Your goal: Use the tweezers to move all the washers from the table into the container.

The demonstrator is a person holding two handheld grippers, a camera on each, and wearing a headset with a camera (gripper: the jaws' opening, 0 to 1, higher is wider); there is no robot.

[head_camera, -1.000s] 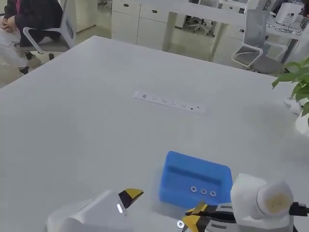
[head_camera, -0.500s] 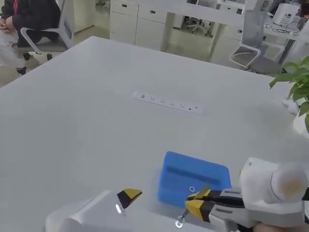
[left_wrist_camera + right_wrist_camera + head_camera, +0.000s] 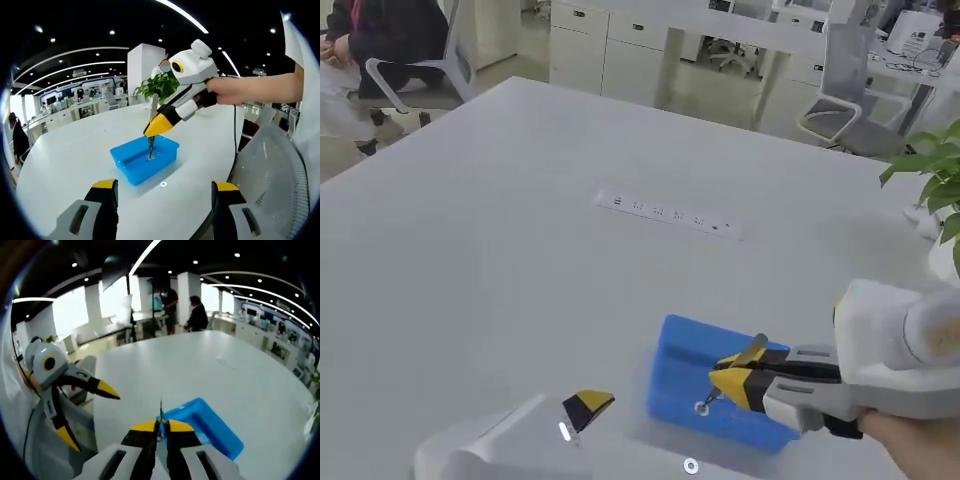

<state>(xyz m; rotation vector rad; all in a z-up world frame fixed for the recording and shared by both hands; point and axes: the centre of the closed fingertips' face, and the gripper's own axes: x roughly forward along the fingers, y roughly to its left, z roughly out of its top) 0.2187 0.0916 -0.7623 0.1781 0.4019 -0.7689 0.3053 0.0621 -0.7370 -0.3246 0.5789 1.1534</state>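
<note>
My right gripper (image 3: pixel 738 372) is shut on slim metal tweezers (image 3: pixel 152 131), which point down into the blue container (image 3: pixel 677 340). A small washer (image 3: pixel 703 406) shows right at the tweezer tip; I cannot tell whether it is pinched or lies on the container floor. Another washer (image 3: pixel 691 466) lies on the white table just in front of the container, also seen as the washer (image 3: pixel 163 184) in the left gripper view. My left gripper (image 3: pixel 165 192) is open, holds nothing, and hovers low near the table edge, left of the container (image 3: pixel 131 162). The right gripper view shows the tweezers (image 3: pixel 161 414) over the container (image 3: pixel 212 434).
A white power strip (image 3: pixel 665 213) is set into the table (image 3: pixel 500 230) further back. A potted plant (image 3: pixel 935 180) stands at the right edge. Office chairs and desks sit beyond the table; a person sits at the far left.
My right gripper has lifted the tweezers from the washer on the table in front of the container and carried them up and back over the container. The left gripper stayed put.
</note>
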